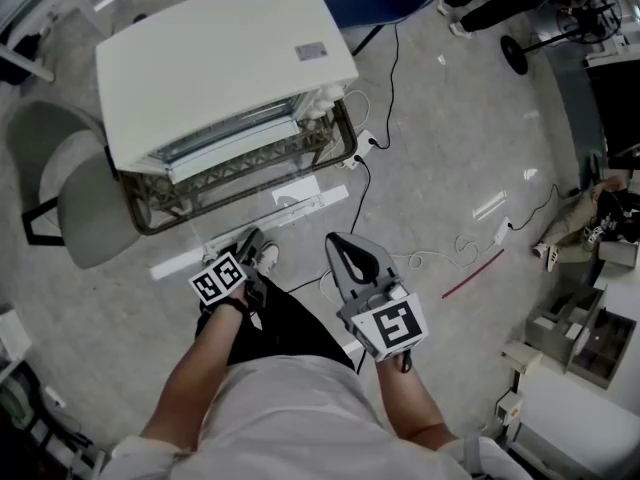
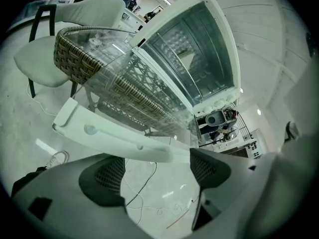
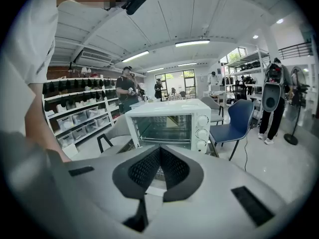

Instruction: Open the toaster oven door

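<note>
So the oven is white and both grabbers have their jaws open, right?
Not quite. The oven is white and the left gripper does have its jaws apart, but the right gripper has its jaws shut together with nothing between them. The right gripper view shows this.

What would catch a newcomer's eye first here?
A white toaster oven on a wicker-rimmed table, top of the head view, its glass door swung down. Below it a person holds two tools: the left tool open near the door's white handle, the right tool shut.
</note>
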{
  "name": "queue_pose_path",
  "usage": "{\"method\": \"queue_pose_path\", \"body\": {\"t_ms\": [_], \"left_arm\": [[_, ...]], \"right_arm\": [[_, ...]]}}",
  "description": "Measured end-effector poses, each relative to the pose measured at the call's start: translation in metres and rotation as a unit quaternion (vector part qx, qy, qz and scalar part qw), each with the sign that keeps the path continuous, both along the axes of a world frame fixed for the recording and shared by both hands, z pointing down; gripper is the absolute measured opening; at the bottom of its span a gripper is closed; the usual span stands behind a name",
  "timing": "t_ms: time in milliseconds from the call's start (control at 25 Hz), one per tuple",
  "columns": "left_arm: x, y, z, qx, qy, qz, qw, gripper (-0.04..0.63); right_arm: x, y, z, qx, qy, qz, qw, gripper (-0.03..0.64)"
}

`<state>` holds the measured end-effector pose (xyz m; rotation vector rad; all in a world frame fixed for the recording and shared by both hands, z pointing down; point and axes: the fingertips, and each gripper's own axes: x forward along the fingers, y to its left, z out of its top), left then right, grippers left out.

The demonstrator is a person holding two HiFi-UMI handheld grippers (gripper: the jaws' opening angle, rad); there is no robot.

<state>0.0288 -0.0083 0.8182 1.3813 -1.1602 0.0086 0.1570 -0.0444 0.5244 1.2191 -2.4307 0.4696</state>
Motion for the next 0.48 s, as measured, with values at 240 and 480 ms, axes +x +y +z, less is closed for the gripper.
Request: {"method": "queue_pose_path", "body": {"t_ms": [240, 480], "left_arm": [[0.000, 0.000, 0.012, -0.010, -0.004, 0.002, 0.9999, 0.399], [0.001, -0.001, 0.014, -0.009, -0.011, 0.007, 0.9999, 0.399]], "right_arm": [[0.006, 0.002, 0.003, -0.003, 0.002, 0.004, 1.000, 0.023], [0.011, 0.004, 0.004, -0.006, 0.005, 0.010, 1.000, 0.023]]}}
